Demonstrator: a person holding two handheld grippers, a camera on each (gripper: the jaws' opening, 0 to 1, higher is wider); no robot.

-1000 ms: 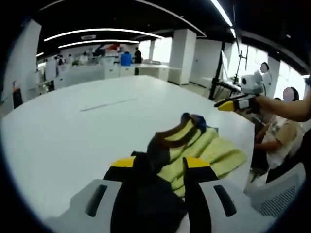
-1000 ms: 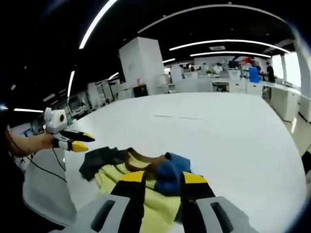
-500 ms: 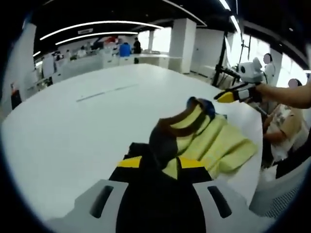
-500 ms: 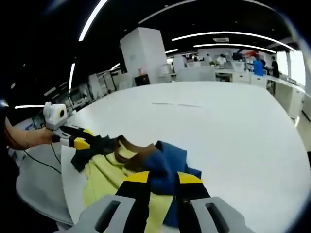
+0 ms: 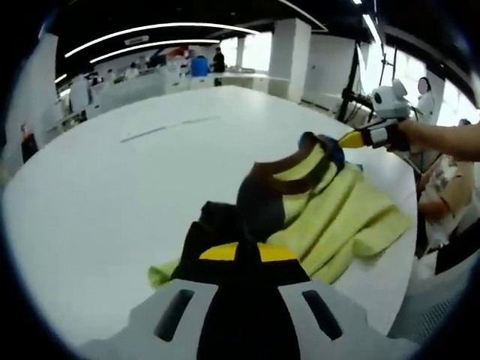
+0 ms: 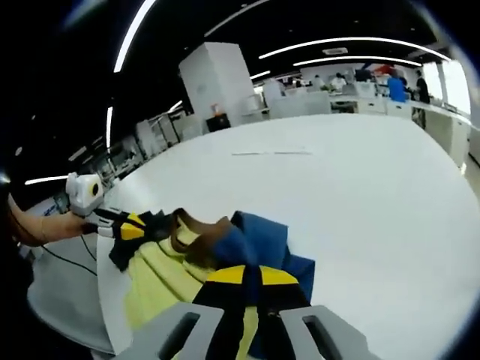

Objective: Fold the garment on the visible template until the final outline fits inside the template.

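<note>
- No brand, label or writing is showing clearly enough to read in either view.
- In the left gripper view, the left gripper [image 5: 241, 251] is rising from the bottom with its yellow-tipped jaws pressed together, pinching a dark fold of the garment [image 5: 330, 217].
- The garment is lying on the white table [image 5: 112, 187], near its right edge in this view: pale yellow-green cloth with a brown collar, a dark sleeve part and a blue part at the far end.
- Further right, the right gripper [image 5: 352, 139] is reaching in, held in a person's hand [image 5: 416, 135]; its yellow tip is touching the blue end of the garment, and whether it is gripping cannot be told from here.
- In the right gripper view, at the left, the left gripper [image 6: 129, 226] is sitting against the garment's dark edge.
- At the middle bottom, the right gripper [image 6: 252, 276] is showing its jaws closed together on the blue cloth of the garment [image 6: 161, 274].
- The table [image 6: 360, 195] is stretching away to the right.
- Compared with one second ago, both grippers' jaws, then standing apart over the cloth, are now clamped on it.
- The other gripper in each view was then hovering clear of the garment and is now at its edge.
</note>
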